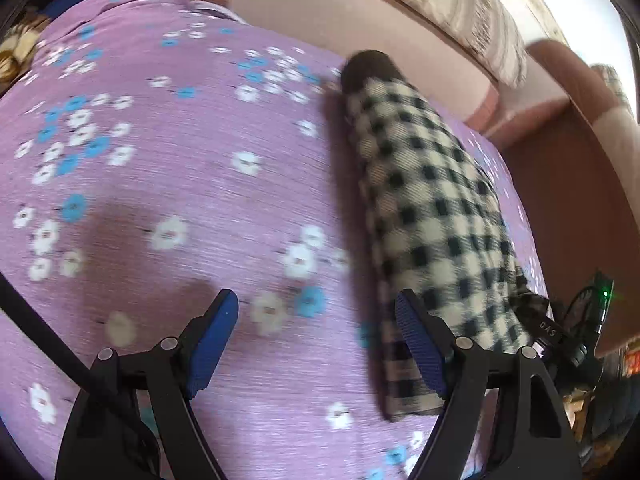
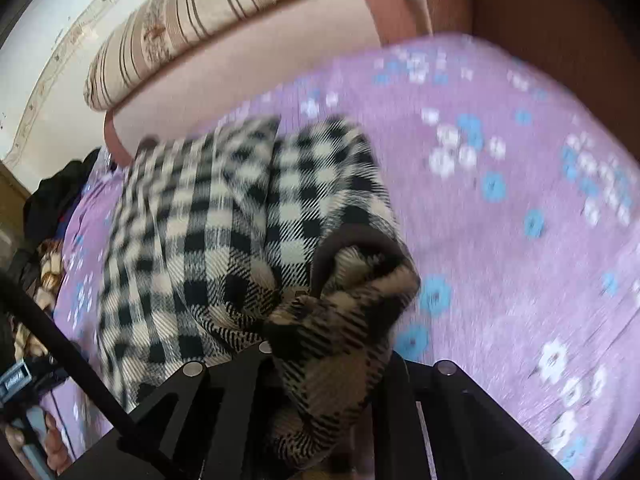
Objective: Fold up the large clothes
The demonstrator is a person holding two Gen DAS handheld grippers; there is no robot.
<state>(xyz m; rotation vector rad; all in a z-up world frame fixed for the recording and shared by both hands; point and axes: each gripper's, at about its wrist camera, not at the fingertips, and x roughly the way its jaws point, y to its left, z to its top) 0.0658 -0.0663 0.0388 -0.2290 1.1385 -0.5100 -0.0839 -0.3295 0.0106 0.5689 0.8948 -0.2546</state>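
A black-and-white checked garment (image 1: 432,208) with a dark brown cuff lies in a long folded strip on a purple flowered bedsheet (image 1: 168,168). My left gripper (image 1: 316,344) is open and empty just above the sheet; its right blue pad (image 1: 420,344) is beside the garment's near end. In the right wrist view the garment (image 2: 208,232) is bunched, and my right gripper (image 2: 320,368) is shut on its end with the brown lining. The fingertips are hidden by the cloth.
A pink and brown sofa back (image 1: 360,12) with striped cushions (image 2: 224,12) runs behind the sheet. Dark clothes are piled at the far end (image 2: 56,196). A black device with a green light (image 1: 600,300) and cables sits past the right edge.
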